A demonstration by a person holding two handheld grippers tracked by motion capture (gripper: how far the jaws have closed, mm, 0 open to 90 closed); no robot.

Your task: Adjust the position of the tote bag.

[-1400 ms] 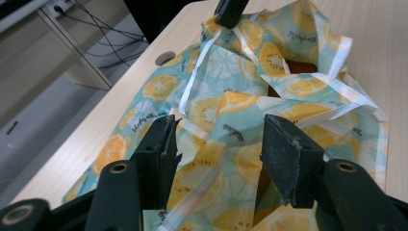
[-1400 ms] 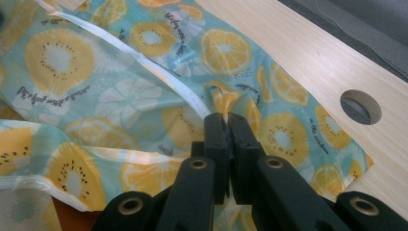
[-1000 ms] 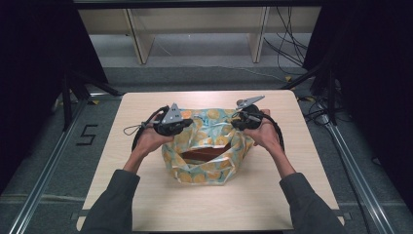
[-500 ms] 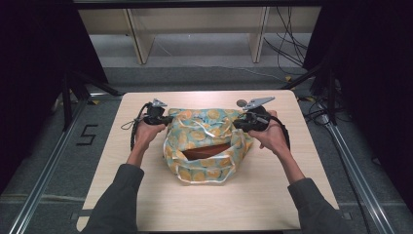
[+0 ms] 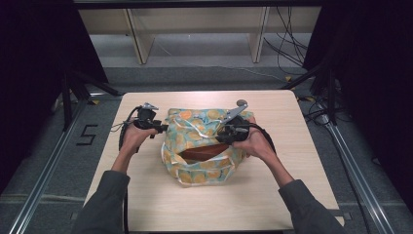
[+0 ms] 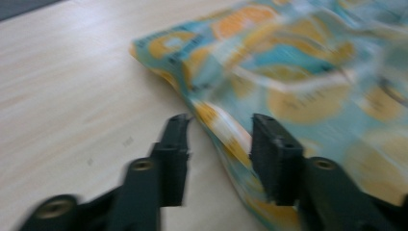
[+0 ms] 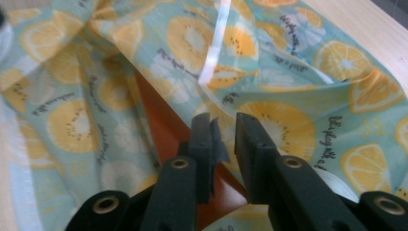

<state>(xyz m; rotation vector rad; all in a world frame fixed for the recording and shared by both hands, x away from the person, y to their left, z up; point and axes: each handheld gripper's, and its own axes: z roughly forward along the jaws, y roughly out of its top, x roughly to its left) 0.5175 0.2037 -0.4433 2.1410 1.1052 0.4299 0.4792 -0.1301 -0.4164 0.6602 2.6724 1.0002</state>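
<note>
With the citrus-print bag [image 5: 202, 146] slumped mid-table [image 5: 146, 195], mouth gaping toward you, your left gripper [image 6: 219, 139] has just opened astride its side fold, the right gripper [image 7: 223, 130] opening off the rim, so the mouth may sag shut and snag the handle strap [image 7: 214, 43].

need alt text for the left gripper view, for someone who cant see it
The left gripper has open black jaws on either side of the folded edge of a lemon-print fabric bag lying on a pale wooden table. The picture is blurred.

"5" on floor [image 5: 86, 135] (bag [image 7: 308, 72] script illegible).
</note>
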